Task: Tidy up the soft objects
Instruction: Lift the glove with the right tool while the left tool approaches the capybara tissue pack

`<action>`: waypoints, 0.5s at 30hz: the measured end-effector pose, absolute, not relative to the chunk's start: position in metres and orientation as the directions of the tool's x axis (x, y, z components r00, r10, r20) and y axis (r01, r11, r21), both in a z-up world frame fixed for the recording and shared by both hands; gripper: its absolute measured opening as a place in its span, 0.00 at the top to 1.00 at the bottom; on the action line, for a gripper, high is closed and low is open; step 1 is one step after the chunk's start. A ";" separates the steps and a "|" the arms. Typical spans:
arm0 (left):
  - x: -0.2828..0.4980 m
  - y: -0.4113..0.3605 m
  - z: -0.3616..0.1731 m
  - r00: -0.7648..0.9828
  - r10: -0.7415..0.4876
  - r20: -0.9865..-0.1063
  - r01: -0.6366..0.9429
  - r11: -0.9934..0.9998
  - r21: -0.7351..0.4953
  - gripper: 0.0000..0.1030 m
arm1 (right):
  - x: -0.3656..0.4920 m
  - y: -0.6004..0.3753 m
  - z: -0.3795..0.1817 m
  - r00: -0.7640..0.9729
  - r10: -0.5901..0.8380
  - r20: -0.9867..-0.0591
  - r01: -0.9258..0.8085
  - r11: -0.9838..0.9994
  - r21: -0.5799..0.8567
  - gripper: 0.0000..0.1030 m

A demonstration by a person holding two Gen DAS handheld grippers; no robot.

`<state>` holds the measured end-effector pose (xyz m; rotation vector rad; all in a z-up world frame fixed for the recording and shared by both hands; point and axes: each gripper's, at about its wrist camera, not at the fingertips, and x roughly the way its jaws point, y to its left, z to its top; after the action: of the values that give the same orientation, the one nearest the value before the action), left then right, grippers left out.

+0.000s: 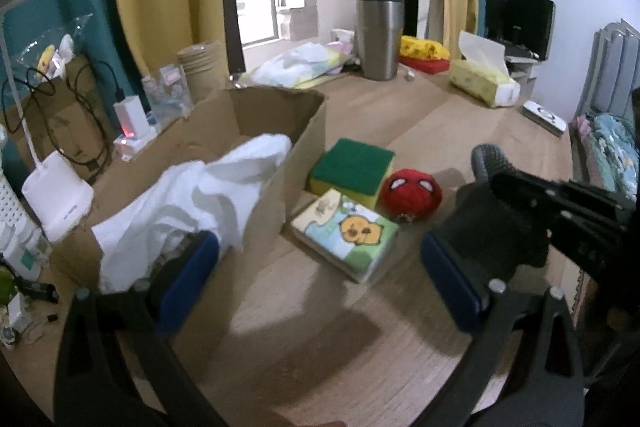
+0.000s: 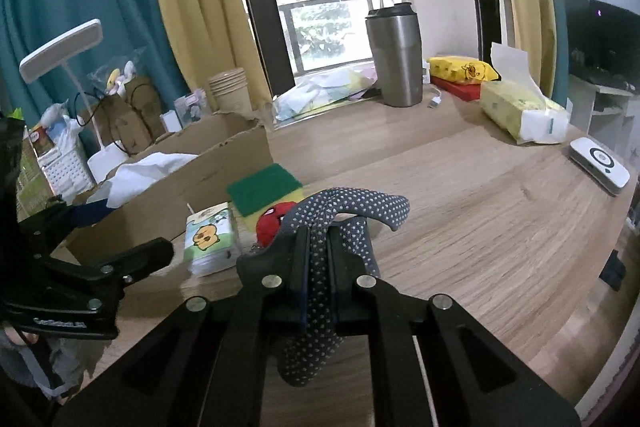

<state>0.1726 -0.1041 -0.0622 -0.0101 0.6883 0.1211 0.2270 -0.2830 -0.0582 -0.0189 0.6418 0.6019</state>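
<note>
Right up against my right wrist cam is the glove [image 2: 320, 267], a dark grey knit one covered in little pale grip dots. My right gripper [image 2: 318, 247] has its jaws clamped tight on it, pinched across the middle. One fingertip end curls over toward 2 o'clock above the jaws, and the cuff end droops down toward 6 o'clock between the black arms of the rig. It's floppy and hangs clear of the wooden surface [image 2: 480, 211].

From the left wrist cam the same glove shows as a dark lump at 3 o'clock, just off my left gripper [image 1: 320, 267], whose jaws stand wide with nothing between the blue pads [image 1: 192, 267].

Other soft stuff sits bunched together at about 12 o'clock from the left jaws: a green-topped yellow sponge [image 1: 352, 167], a red spider-mask plush ball [image 1: 412, 191] touching its right side, and a tissue pack with a cartoon print [image 1: 344, 235] just in front of both. Left of those, at 10 o'clock, is the open cardboard box [image 1: 280, 155] with a crumpled white cloth [image 1: 192, 195] spilling over its near wall.

Further back there's a steel tumbler [image 1: 378, 35] and a yellow tissue pack [image 1: 484, 83] well apart from the pile.
</note>
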 end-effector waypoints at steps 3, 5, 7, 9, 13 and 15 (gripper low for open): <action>0.166 -0.113 -0.055 0.789 0.128 -0.601 -0.120 0.991 0.054 0.02 | 0.229 -0.284 -0.059 0.636 0.525 -0.565 -0.535 0.828 0.168 0.92; 0.163 -0.124 -0.050 0.810 0.126 -0.573 -0.101 0.992 0.075 0.02 | 0.232 -0.287 -0.059 0.637 0.532 -0.559 -0.535 0.826 0.177 0.92; 0.167 -0.136 -0.050 0.814 0.112 -0.570 -0.072 0.993 0.092 0.02 | 0.234 -0.292 -0.059 0.639 0.536 -0.552 -0.534 0.825 0.183 0.92; 0.180 -0.141 -0.057 0.793 0.091 -0.602 -0.049 0.995 0.087 0.02 | 0.236 -0.299 -0.059 0.642 0.539 -0.545 -0.529 0.826 0.194 0.92; 0.203 -0.138 -0.074 0.748 0.085 -0.658 -0.062 0.996 0.059 0.02 | 0.240 -0.310 -0.060 0.648 0.546 -0.531 -0.523 0.826 0.210 0.92; 0.211 -0.139 -0.080 0.732 0.104 -0.673 -0.070 0.995 0.078 0.01 | 0.240 -0.315 -0.062 0.648 0.549 -0.528 -0.524 0.824 0.215 0.92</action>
<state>0.2108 -0.1389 -0.0800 0.0481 0.7429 0.0959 0.2400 -0.3148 -0.0616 0.0444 0.6144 0.6102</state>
